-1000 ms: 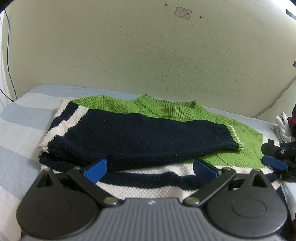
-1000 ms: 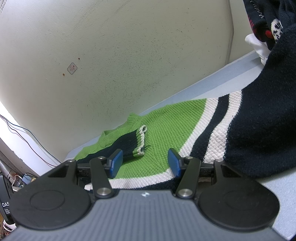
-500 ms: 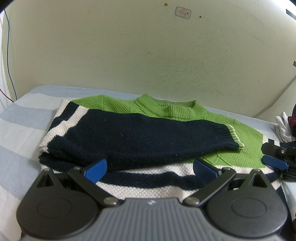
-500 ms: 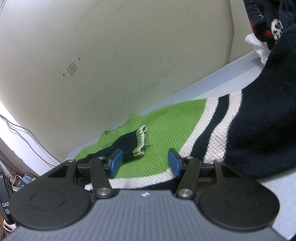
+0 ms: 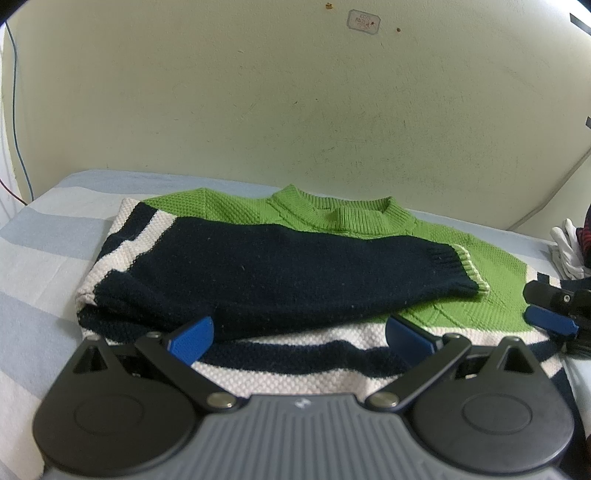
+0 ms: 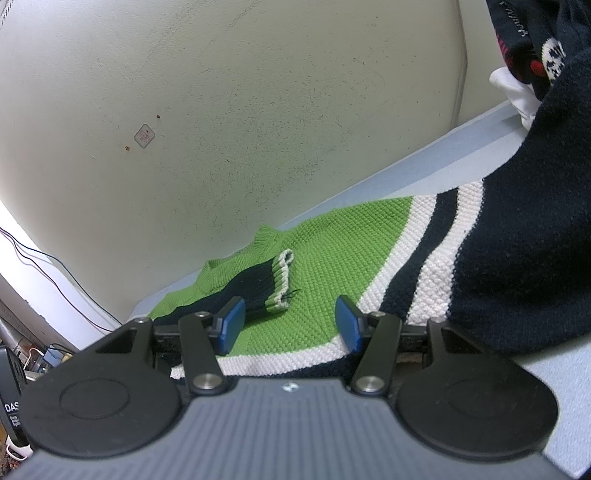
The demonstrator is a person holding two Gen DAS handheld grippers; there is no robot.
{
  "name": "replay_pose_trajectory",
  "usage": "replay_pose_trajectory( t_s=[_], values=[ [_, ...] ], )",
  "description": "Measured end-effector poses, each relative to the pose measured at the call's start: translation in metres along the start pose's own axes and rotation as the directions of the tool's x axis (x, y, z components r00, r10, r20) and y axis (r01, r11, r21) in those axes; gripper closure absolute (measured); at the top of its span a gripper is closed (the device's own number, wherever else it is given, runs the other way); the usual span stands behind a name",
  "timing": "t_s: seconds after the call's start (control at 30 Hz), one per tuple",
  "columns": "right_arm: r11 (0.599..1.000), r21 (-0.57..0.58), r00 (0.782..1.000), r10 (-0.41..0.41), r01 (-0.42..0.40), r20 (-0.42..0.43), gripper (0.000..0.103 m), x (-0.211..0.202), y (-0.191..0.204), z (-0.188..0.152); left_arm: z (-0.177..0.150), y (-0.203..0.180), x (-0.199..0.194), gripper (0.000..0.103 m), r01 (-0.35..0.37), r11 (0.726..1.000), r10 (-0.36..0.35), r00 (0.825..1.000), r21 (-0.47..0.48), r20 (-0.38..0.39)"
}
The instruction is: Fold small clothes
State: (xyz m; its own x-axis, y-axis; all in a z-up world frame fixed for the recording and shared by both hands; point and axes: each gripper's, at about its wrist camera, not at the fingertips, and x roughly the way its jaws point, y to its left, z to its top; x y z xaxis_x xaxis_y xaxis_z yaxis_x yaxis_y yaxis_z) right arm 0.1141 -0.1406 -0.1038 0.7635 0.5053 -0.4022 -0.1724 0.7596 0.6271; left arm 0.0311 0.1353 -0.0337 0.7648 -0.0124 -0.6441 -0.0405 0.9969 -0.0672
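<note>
Lying flat on the striped bedsheet (image 5: pixel 44 236), the green, navy and white knitted sweater (image 5: pixel 480 295) has its unfolded navy sleeve (image 6: pixel 517 236) at two o'clock from the half-open, empty right gripper (image 6: pixel 288 326), nearer than the wide-open, empty left gripper (image 5: pixel 299 336)

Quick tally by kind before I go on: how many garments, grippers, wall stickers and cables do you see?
Sweaters laid flat: 1, the green, navy and white sweater
Other clothes piled at the right: cannot count, a dark heap with something white
Grippers: 2, left gripper and right gripper, both open
Wall stickers: 1
Cables on the left: 2
Total counted: 6
</note>
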Motion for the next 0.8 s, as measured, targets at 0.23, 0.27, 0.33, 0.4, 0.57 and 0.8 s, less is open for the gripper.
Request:
replay_pose_trajectory(
  t_s=[0.23, 0.27, 0.33, 0.4, 0.57, 0.8],
  values=[
    [1.000, 0.000, 1.000, -0.010, 0.010, 0.012, 0.046, -0.004, 0.001, 0.002, 0.000, 0.000, -0.001, 0.000, 0.000, 1.000, 0.000, 1.000, 0.000, 0.001],
    [1.000, 0.000, 1.000, -0.016, 0.016, 0.017, 0.046, -0.005, 0.001, 0.003, 0.000, 0.000, -0.001, 0.000, -0.001, 1.000, 0.001, 1.000, 0.000, 0.001],
    [1.000, 0.001, 0.999, -0.028, 0.028, 0.027, 0.045, -0.007, 0.001, 0.003, 0.000, 0.000, -0.001, 0.000, -0.001, 1.000, 0.001, 1.000, 0.000, 0.001],
    [0.999, -0.002, 0.999, -0.039, 0.039, 0.034, 0.045, -0.009, 0.001, 0.004, 0.000, -0.001, -0.001, 0.000, 0.001, 1.000, -0.001, 1.000, -0.001, 0.001],
    [0.987, -0.154, 0.998, -0.031, 0.038, 0.048, 0.045, -0.019, 0.028, 0.002, 0.005, 0.016, -0.010, 0.000, 0.054, 0.994, -0.050, 0.998, -0.100, 0.042],
    [0.976, -0.216, 0.991, -0.045, 0.018, -0.123, 0.051, -0.004, 0.032, -0.007, 0.008, 0.041, 0.002, 0.000, -0.035, 0.984, 0.035, 0.999, -0.177, -0.002]
  ],
)
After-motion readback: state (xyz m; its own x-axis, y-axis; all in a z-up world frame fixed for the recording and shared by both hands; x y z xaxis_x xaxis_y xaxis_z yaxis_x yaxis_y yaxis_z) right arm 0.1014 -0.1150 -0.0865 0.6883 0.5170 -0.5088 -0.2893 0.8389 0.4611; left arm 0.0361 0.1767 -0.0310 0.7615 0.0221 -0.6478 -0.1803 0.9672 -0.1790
